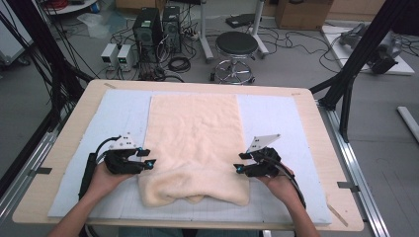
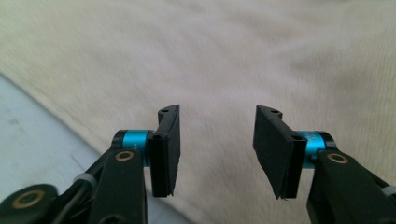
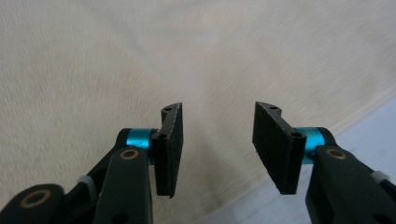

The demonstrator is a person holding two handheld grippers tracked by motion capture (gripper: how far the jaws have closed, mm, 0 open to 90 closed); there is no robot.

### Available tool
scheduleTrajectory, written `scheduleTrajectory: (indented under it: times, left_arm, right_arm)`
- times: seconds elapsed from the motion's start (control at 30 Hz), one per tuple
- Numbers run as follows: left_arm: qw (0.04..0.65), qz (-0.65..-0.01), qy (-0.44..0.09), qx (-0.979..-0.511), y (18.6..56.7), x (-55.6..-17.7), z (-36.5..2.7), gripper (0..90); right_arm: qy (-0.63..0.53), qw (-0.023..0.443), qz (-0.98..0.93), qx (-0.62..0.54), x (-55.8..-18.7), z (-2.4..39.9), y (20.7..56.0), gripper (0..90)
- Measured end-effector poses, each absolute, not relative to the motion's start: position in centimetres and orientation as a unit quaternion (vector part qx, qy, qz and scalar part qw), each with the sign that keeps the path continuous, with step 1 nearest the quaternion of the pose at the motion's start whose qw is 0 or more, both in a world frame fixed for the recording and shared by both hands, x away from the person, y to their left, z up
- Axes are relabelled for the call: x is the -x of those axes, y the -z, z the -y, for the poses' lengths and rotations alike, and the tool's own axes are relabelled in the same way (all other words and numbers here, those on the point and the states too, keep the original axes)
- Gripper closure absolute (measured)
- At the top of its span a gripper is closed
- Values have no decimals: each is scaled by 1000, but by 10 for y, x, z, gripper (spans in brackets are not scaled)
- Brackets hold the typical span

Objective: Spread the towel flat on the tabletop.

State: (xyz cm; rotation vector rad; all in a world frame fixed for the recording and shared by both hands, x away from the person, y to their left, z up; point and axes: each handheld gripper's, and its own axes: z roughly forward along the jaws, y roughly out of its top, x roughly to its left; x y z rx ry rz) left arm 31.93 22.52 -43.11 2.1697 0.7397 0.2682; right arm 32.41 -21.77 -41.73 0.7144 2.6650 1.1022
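Nearest the person, the cream towel has its near end folded over into a soft bulging roll, seemingly a first fold laid down so the rest can follow. The left gripper and right gripper flank that fold at its two side edges, each with jaws parted and nothing between them, hovering over the cloth. Beyond, the towel lies flat along a pale blue mat on the wooden surface.

Lab: PC towers, power supplies, floor cables
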Motion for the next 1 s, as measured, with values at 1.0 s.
scheduleTrajectory:
  times: [1.0]
  left_arm:
    - [470,-315,-98,-819,399,-321,-240,624]
  right_arm:
    - [-408,65,-879,-238,-319,221,409,688]
